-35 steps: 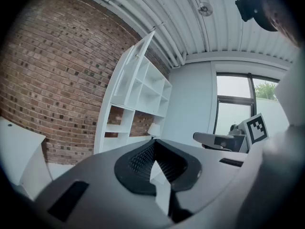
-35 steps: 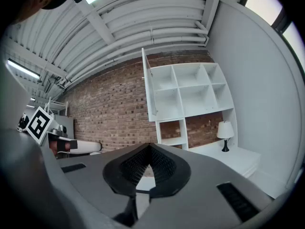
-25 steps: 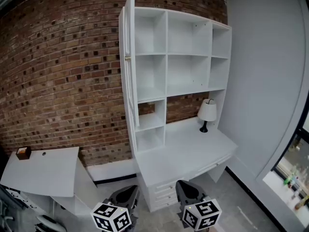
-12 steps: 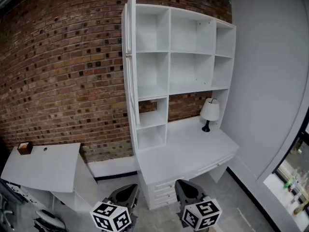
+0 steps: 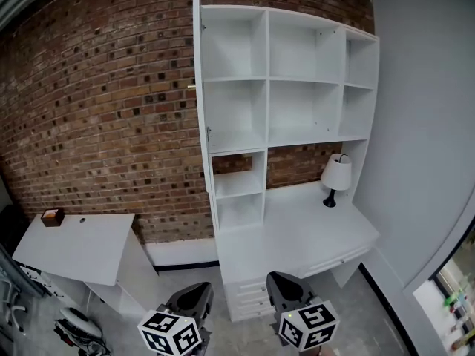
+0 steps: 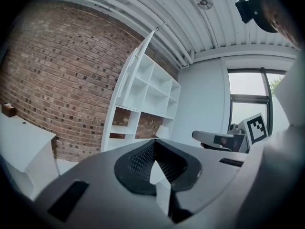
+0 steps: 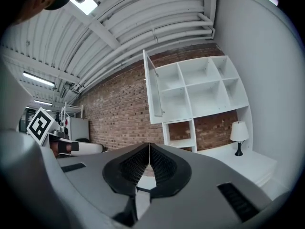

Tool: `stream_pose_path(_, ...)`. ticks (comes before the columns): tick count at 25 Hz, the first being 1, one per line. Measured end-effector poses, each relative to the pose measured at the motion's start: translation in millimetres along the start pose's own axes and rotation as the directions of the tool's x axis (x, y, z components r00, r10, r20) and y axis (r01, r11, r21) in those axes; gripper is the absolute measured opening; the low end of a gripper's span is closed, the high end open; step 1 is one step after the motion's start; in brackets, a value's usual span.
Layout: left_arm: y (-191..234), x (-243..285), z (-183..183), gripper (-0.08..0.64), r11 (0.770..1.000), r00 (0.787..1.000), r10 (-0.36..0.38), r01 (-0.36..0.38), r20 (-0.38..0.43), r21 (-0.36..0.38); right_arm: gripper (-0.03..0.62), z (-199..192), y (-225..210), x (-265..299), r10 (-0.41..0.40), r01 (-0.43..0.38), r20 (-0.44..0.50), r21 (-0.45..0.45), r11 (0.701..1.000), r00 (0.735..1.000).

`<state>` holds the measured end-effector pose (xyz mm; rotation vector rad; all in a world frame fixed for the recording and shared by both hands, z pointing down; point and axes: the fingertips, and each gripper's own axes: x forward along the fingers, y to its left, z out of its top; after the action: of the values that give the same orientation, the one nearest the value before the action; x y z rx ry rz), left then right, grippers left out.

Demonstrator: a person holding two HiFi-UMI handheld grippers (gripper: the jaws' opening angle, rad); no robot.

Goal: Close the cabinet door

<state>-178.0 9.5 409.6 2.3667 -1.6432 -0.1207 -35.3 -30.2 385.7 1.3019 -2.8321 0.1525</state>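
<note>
The white shelf cabinet [image 5: 286, 80] stands against the brick wall, above a white desk. Its tall door [image 5: 197, 87] is swung open and shows edge-on in the head view; in the right gripper view the door [image 7: 153, 87] stands out at the cabinet's left side, and the left gripper view shows the cabinet [image 6: 147, 87] far ahead. My left gripper [image 5: 194, 294] and right gripper [image 5: 286, 282] sit low at the bottom of the head view, well short of the cabinet. Both are shut with nothing between the jaws: the left gripper [image 6: 155, 143] and right gripper [image 7: 149, 145] have their tips meeting.
A small lamp [image 5: 335, 178] stands on the desk [image 5: 297, 236], which has drawers [image 5: 249, 295] below. A white side table [image 5: 78, 247] with a small brown box [image 5: 50, 216] is at the left. A grey wall [image 5: 430, 124] bounds the right side.
The cabinet has shifted right in the head view and the door now shows fully edge-on. Both grippers stay at the bottom of the picture, still shut.
</note>
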Motion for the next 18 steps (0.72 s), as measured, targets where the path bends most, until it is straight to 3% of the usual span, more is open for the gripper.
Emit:
stream_pose_path(9, -36.8, 20.5, -8.4, 0.008, 0.996, 0.996, 0.083, -0.083, 0.013, 0.013, 0.028, 3.5, -44.3, -7.7, 0.084, -0.084, 0.003, 0.003, 0.996, 0.996)
stream_pose_path(18, -59.7, 28.5, -21.9, 0.008, 0.987, 0.987, 0.163, -0.163, 0.014, 0.002, 0.028, 8.6, -59.9, -5.9, 0.176, -0.176, 0.011, -0.019, 0.984, 0.984)
